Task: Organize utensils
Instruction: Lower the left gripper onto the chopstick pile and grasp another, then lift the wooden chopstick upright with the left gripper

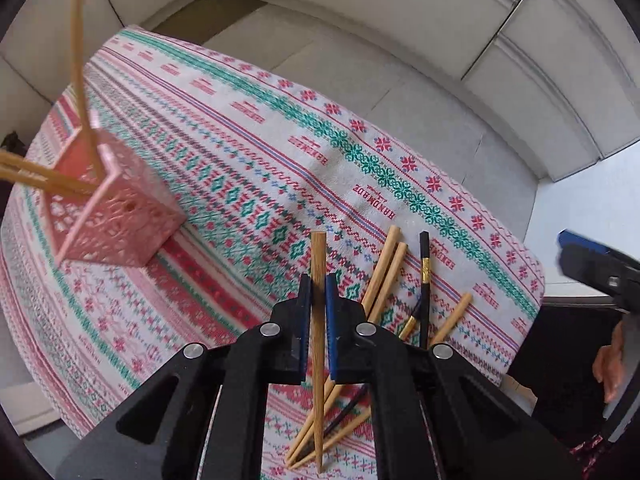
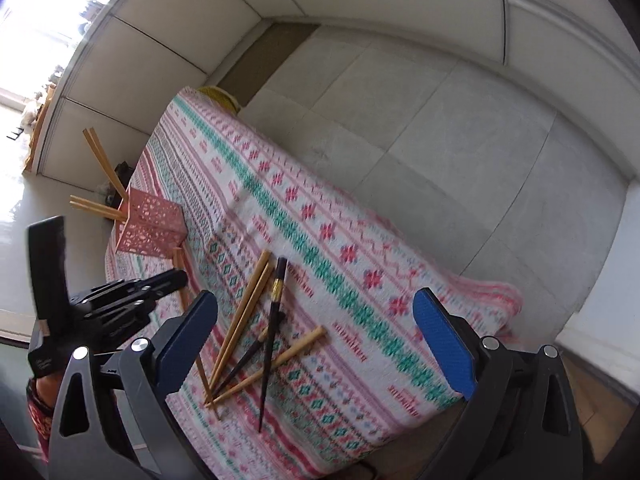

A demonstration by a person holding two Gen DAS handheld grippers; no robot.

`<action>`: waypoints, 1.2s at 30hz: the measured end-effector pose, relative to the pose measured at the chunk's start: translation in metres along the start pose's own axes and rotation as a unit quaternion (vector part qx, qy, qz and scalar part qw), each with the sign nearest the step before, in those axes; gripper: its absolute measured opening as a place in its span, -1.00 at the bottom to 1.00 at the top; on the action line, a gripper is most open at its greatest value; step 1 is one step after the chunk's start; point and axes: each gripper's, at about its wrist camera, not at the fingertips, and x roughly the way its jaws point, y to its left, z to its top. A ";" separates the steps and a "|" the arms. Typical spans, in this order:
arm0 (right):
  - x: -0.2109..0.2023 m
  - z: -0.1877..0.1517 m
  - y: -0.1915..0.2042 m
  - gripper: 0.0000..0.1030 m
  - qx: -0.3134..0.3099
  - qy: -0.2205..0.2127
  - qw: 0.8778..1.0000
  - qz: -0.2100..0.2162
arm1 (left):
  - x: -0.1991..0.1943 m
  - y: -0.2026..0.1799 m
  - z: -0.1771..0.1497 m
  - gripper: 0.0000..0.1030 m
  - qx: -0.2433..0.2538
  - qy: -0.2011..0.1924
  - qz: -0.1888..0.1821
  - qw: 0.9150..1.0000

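My left gripper (image 1: 318,288) is shut on a wooden chopstick (image 1: 318,344) and holds it above the patterned tablecloth (image 1: 240,168). Below it lies a pile of wooden chopsticks (image 1: 384,276) and two black chopsticks (image 1: 424,280). A pink lattice holder (image 1: 116,216) stands at the left with several wooden chopsticks (image 1: 78,52) in it. My right gripper (image 2: 316,332) is open and empty above the pile (image 2: 248,312), with the black chopsticks (image 2: 274,320) between its fingers. The holder (image 2: 150,228) shows at the left, and the left gripper (image 2: 120,300) beside it.
The table sits on a grey tiled floor (image 2: 440,120) with white wall panels (image 1: 400,0) behind. The table's right edge (image 1: 536,280) is close to the pile. A person's hand (image 1: 608,364) shows at the far right.
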 end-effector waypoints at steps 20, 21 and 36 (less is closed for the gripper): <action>0.088 -0.038 0.020 -0.59 0.192 0.117 0.968 -0.114 | -0.157 0.023 -0.099 -0.88 -0.081 -0.230 -0.027 0.970; 0.089 -0.035 0.024 -0.59 0.190 0.110 0.969 -0.115 | -0.161 0.025 -0.100 -0.88 -0.082 -0.235 -0.026 0.968; 0.079 -0.035 0.066 -0.84 0.026 0.033 0.998 -0.041 | -0.198 0.023 -0.128 -0.88 -0.154 -0.302 -0.019 0.941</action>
